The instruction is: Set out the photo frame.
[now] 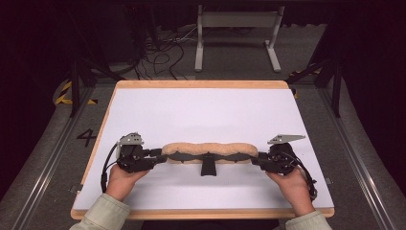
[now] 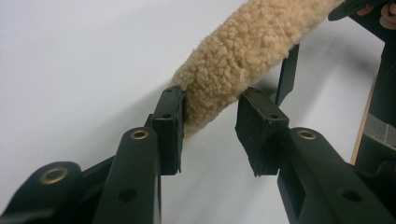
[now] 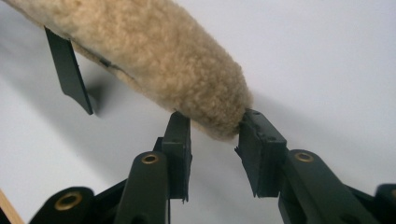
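Observation:
A long tan fleece pad (image 1: 208,149) stretches left to right across the near part of the white table (image 1: 206,105). A flat black strap piece (image 1: 208,165) runs along its front, with a tab hanging at the middle. My left gripper (image 1: 162,155) is shut on the pad's left end, where the fleece pad (image 2: 243,60) sits pinched between the left gripper's (image 2: 210,116) pads. My right gripper (image 1: 256,160) is shut on the right end. In the right gripper view the fleece pad (image 3: 154,60) casts a shadow on the table, its tip between the right gripper's (image 3: 215,130) pads, and the black tab (image 3: 70,70) hangs below.
The white table has a wooden rim (image 1: 201,84). Beyond its far edge stand a white metal frame (image 1: 237,28) and loose cables (image 1: 163,52) on the dark floor. A painted number 4 (image 1: 86,137) marks the floor at the left.

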The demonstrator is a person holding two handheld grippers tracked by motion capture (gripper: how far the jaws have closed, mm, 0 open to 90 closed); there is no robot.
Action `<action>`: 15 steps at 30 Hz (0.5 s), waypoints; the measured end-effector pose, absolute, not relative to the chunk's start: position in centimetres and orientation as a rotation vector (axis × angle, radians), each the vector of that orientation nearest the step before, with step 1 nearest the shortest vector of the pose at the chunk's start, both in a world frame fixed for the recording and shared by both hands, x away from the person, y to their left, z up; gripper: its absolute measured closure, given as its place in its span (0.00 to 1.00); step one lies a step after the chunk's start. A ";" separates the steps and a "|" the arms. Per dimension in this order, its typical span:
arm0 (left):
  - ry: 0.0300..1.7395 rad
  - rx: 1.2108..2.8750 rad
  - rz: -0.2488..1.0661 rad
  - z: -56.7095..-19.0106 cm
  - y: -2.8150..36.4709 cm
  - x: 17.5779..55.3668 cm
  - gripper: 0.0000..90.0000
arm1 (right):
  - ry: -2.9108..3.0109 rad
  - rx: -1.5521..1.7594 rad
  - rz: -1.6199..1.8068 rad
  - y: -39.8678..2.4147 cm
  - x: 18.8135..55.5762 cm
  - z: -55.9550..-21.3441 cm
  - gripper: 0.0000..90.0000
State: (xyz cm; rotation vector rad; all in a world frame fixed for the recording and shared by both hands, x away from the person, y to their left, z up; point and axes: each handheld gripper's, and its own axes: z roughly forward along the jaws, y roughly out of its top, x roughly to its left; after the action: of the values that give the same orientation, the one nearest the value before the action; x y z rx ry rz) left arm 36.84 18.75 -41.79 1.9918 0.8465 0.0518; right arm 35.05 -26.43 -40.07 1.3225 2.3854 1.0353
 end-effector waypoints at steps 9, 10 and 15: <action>0.822 2.048 0.020 -41.9 19.0 36.4 0.69 | 2.448 1.259 1.034 -26.8 34.4 -39.9 0.70; 0.828 2.052 0.015 -42.0 18.9 36.3 0.67 | 2.459 1.256 1.042 -26.9 34.4 -39.8 0.69; 0.806 2.109 0.027 -42.2 19.0 35.8 0.66 | 2.509 1.221 1.055 -27.3 34.3 -39.5 0.65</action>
State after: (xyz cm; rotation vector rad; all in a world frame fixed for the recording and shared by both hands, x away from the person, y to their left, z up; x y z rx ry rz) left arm 35.82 18.99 -42.19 2.1093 0.8060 0.0269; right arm 34.28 -27.30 -39.47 1.2207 2.5085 1.0553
